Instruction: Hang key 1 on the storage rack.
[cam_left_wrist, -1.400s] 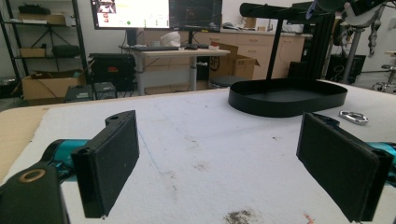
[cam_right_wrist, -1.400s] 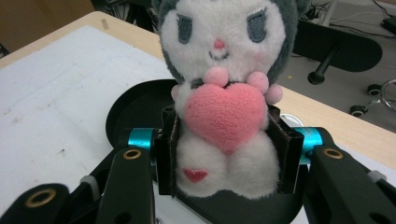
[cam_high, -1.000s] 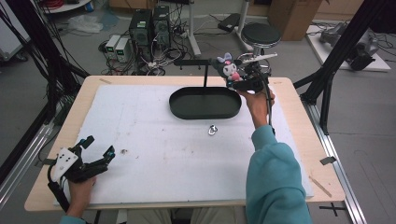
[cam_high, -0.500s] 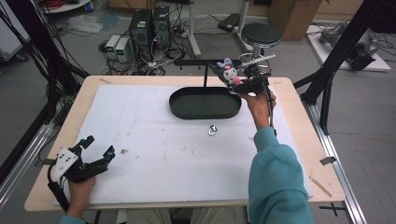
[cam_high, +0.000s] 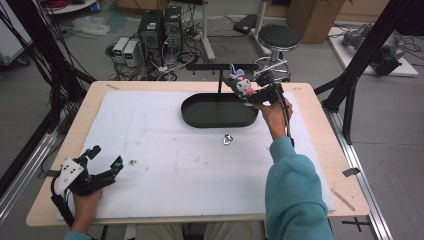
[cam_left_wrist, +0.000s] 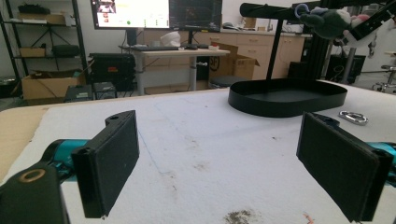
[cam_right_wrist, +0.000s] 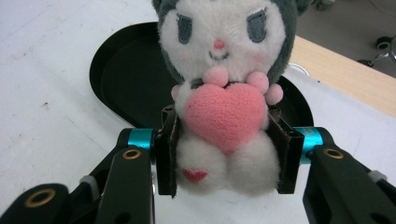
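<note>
- Far left first: the left gripper (cam_high: 103, 164) sits low at the near left corner of the white mat (cam_high: 165, 165), held in the person's left hand (cam_high: 86, 200). Jaws are spread wide with nothing between them, just bare mat in the gap.
- A small dark smudge (cam_high: 133, 161) lies on the mat just off that gripper's tips, on the side toward the middle of the table.
- Looking along the left gripper's own jaws, the black oval tray (cam_left_wrist: 285, 97) is well ahead and off to the right, with a black T-shaped stand (cam_left_wrist: 275, 44) rising behind it.
- A silver carabiner clip (cam_high: 227, 139) lies flat on the mat, just on the near side of the tray and below the right gripper's reach, touching neither.
- The right gripper (cam_high: 253, 93) is up over the tray's far right end, next to the stand's crossbar.
- It's pinching a plush toy (cam_right_wrist: 226, 88), a grey-hooded white doll hugging a pink heart. Both pads press into the doll's sides at the waist, head pointing away from the gripper.
- Under the doll, from the right gripper view, the tray is straight below and behind it; the doll hangs in the air, not touching the tray.
</note>
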